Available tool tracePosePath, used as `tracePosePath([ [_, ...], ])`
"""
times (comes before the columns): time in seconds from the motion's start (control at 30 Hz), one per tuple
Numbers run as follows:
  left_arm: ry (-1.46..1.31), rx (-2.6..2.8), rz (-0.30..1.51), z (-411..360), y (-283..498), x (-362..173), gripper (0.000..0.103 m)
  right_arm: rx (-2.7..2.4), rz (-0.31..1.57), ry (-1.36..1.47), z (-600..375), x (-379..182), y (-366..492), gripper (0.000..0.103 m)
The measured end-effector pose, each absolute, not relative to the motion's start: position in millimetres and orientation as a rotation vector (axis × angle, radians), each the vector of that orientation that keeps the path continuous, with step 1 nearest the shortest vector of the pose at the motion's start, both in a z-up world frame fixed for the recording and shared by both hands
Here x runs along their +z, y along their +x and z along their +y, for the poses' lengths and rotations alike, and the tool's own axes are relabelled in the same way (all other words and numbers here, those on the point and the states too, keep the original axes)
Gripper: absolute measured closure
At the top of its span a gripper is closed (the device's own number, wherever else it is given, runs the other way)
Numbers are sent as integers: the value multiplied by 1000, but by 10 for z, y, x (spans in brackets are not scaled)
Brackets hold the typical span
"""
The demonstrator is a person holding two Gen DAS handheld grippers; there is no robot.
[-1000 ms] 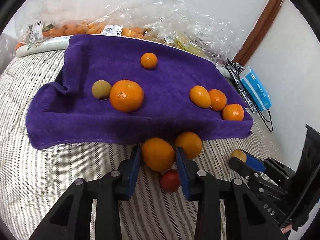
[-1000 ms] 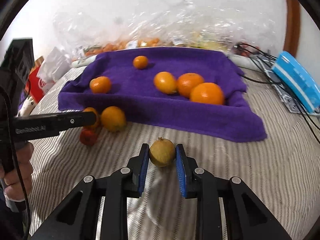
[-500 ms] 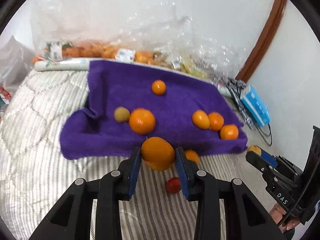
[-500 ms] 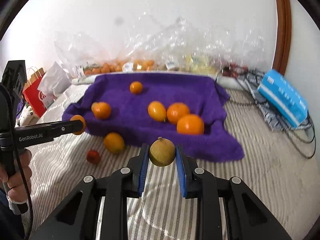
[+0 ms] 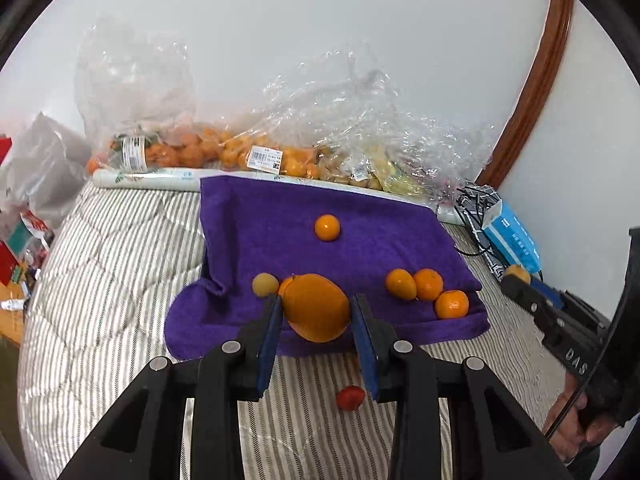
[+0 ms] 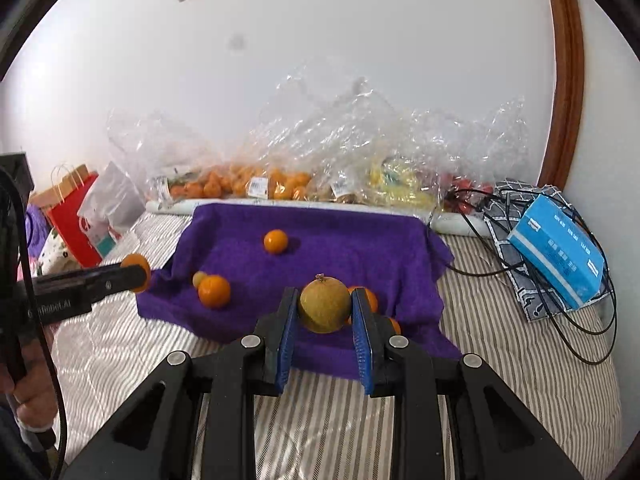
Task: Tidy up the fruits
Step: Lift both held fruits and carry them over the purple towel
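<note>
Bright even light; fisheye warp, dark corners.

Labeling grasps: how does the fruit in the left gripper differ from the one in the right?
Colour: the left gripper holds a bright orange fruit; the right gripper holds a dull yellow-brown fruit.
Surface: the orange fruit looks smooth; the yellow-brown fruit has a small dark stem nub on top.
Shared: both roundish, each pinched between blue fingers, off the bedding.

White wall [image 6: 360, 32], brown door frame [image 6: 566, 80], striped bedding [image 5: 100, 280]
</note>
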State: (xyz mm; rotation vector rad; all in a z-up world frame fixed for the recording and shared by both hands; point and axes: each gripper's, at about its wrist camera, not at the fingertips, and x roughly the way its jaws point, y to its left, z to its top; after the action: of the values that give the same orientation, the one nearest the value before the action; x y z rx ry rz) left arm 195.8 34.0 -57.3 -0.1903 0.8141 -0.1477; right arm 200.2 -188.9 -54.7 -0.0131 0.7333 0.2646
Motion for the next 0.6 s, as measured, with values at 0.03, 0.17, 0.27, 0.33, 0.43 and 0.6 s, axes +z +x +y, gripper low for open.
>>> tracePosePath([
  [0.03, -186, -149, 815, 335, 1980, -558, 70, 259, 734, -8, -1892, -534, 2034, 76],
  [0.17, -182, -158, 812, 319, 2038, -488, 70, 251, 746, 27, -1910, -491, 2182, 76],
  [0.27, -173, -160, 804, 300, 2103, -429, 70, 240, 748, 42, -1925, -458, 2282, 76],
  [0.33, -172, -158, 804, 290, 2146, -410, 70, 231, 752, 52, -1936, -443, 2365, 76],
  [0.43, -175, -165, 806, 283, 2225, -394, 70, 225, 762, 62, -1943, -437, 2463, 76],
  [0.6, -161, -168, 798, 264, 2310, -362, 70, 219, 770, 61, -1945, -422, 2570, 76],
])
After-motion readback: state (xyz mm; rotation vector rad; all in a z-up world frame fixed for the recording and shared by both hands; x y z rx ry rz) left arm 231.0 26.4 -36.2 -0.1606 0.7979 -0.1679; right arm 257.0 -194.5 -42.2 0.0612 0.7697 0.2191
